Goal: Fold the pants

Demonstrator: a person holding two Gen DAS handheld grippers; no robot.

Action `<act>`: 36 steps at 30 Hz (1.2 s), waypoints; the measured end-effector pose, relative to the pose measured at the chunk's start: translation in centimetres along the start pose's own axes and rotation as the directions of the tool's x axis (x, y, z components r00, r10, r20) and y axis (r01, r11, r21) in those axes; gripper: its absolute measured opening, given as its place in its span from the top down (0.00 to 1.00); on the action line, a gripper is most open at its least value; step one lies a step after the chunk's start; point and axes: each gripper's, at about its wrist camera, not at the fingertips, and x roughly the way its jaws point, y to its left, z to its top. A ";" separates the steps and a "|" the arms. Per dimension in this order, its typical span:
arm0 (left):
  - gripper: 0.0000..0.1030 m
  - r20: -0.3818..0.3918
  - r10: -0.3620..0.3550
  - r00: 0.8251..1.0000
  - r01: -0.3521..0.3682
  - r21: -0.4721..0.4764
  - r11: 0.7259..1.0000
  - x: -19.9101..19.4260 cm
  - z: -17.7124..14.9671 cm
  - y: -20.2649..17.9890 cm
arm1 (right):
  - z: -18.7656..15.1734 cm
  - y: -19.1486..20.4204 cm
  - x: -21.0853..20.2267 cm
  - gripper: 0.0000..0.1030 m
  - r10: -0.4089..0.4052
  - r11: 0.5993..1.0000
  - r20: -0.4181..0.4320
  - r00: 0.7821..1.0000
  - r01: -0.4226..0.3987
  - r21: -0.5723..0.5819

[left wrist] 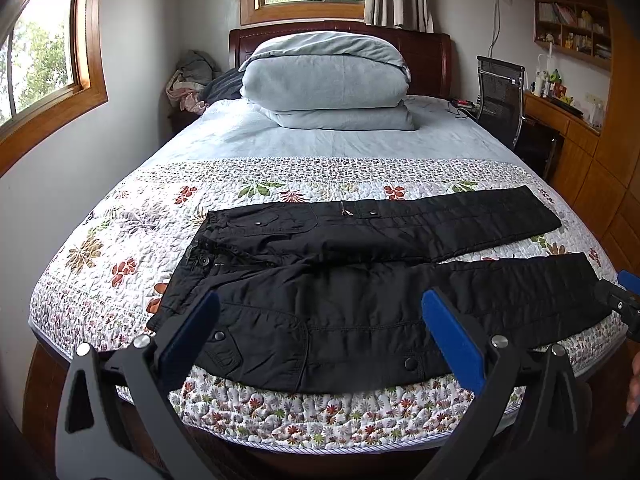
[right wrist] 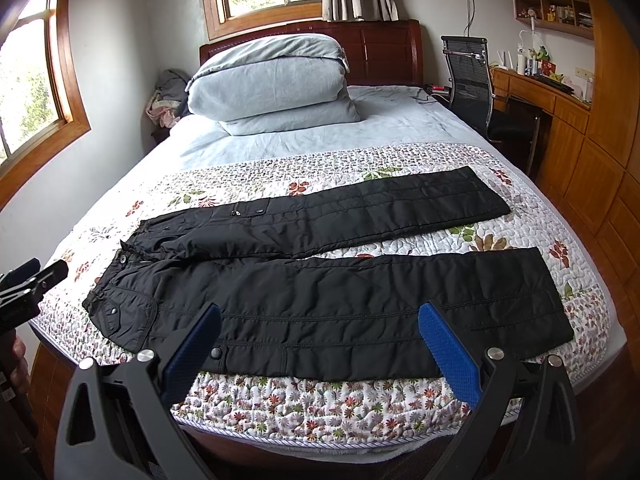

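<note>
Black quilted pants [left wrist: 360,280] lie flat across the foot of the bed, waist to the left, both legs spread apart to the right; they also show in the right wrist view [right wrist: 340,280]. My left gripper [left wrist: 320,300] is open and empty, held above the near edge by the waist and hip. My right gripper [right wrist: 320,312] is open and empty, held above the near leg. The right gripper's tip shows at the left wrist view's right edge [left wrist: 624,300]; the left gripper's tip shows at the right wrist view's left edge [right wrist: 28,284].
A floral quilt [left wrist: 280,400] covers the bed's foot. A folded pale blue duvet [left wrist: 324,80] sits by the wooden headboard. A black office chair [left wrist: 500,96] and a wooden desk [left wrist: 560,120] stand right. A clothes pile [left wrist: 192,80] lies far left.
</note>
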 end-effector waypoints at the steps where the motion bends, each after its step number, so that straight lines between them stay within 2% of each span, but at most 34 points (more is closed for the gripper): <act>1: 0.02 0.000 0.000 1.000 0.000 0.000 1.000 0.0 0.0 0.0 | 0.0 0.0 0.1 0.03 0.000 1.000 -0.001 1.000 0.000 0.000; 36: 0.02 0.001 0.001 1.000 -0.001 0.000 1.000 0.3 0.2 0.0 | 0.1 0.5 0.4 0.03 0.005 1.000 -0.002 1.000 -0.005 -0.007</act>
